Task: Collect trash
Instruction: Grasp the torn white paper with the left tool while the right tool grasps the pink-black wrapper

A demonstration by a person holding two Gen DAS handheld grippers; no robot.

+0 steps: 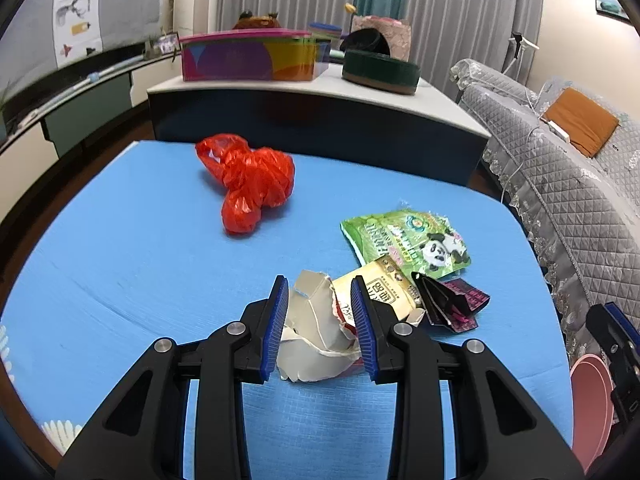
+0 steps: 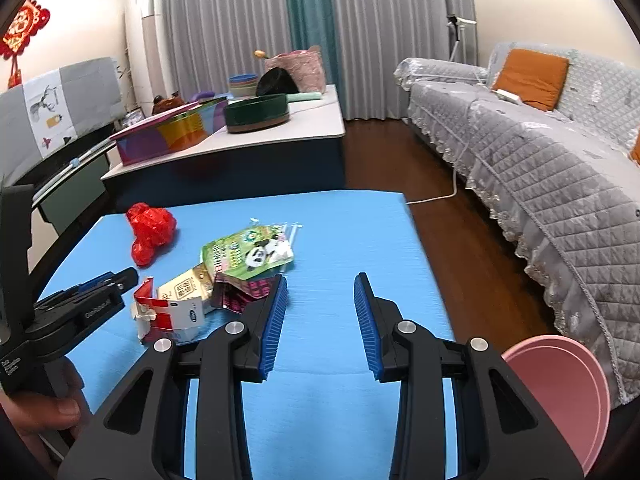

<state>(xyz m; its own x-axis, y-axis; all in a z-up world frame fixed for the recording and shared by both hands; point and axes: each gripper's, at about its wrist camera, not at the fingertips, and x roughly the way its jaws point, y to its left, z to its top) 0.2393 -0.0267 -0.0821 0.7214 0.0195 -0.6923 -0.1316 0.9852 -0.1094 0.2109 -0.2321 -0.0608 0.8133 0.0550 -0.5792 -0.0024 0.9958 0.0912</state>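
- My left gripper (image 1: pixel 319 322) straddles the torn carton (image 1: pixel 316 332) on the blue bench (image 1: pixel 120 272); jaws parted, not clamped.
- My right gripper (image 2: pixel 321 322) stands open and empty above bare bench, near the pink bin (image 2: pixel 568 392), presumably the trash's destination.

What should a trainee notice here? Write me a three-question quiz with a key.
1. True or false: the right gripper holds a wrapper.
2. Which trash lies farthest from both grippers? A. red plastic bag B. torn carton C. panda pouch
3. What colour is the bin beside the blue table?
Key: 1 false, its jaws are open and empty; 2 A; 3 pink.
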